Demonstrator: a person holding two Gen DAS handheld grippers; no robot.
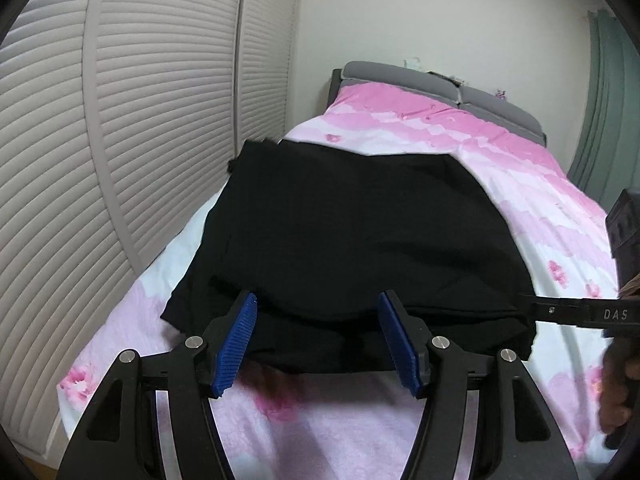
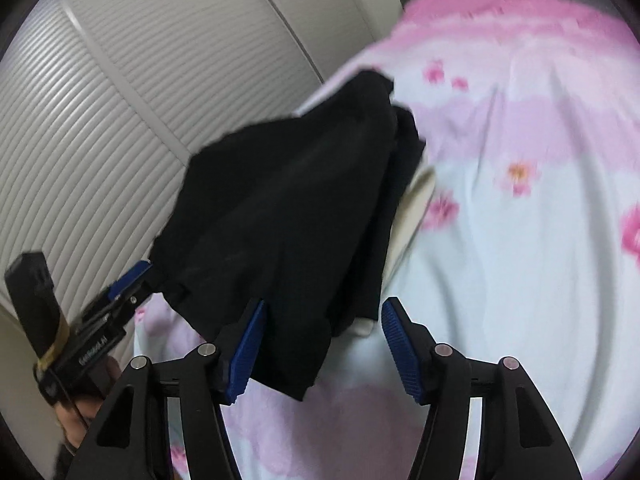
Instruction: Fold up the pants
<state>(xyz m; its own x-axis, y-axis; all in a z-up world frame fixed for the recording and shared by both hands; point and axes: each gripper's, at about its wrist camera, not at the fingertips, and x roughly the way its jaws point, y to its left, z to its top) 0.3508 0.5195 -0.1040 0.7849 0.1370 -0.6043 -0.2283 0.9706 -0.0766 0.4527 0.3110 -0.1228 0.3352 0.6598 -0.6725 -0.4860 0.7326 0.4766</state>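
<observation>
The black pants [image 1: 344, 240] lie folded in a thick stack on the pink and white floral bedspread [image 1: 540, 208], near the bed's left side. My left gripper [image 1: 316, 320] is open, with its blue pads on either side of the stack's near edge. My right gripper [image 2: 322, 328] is open too, over the stack's near right corner [image 2: 288, 216]. The right gripper's finger [image 1: 576, 312] reaches in from the right in the left wrist view. The left gripper [image 2: 128, 280] shows at the pants' left corner in the right wrist view.
White louvered closet doors [image 1: 120, 140] run along the left of the bed. A grey headboard [image 1: 440, 84] and a white wall stand at the far end. A green curtain [image 1: 600, 112] hangs at the right. The bedspread stretches out to the right of the pants [image 2: 520, 240].
</observation>
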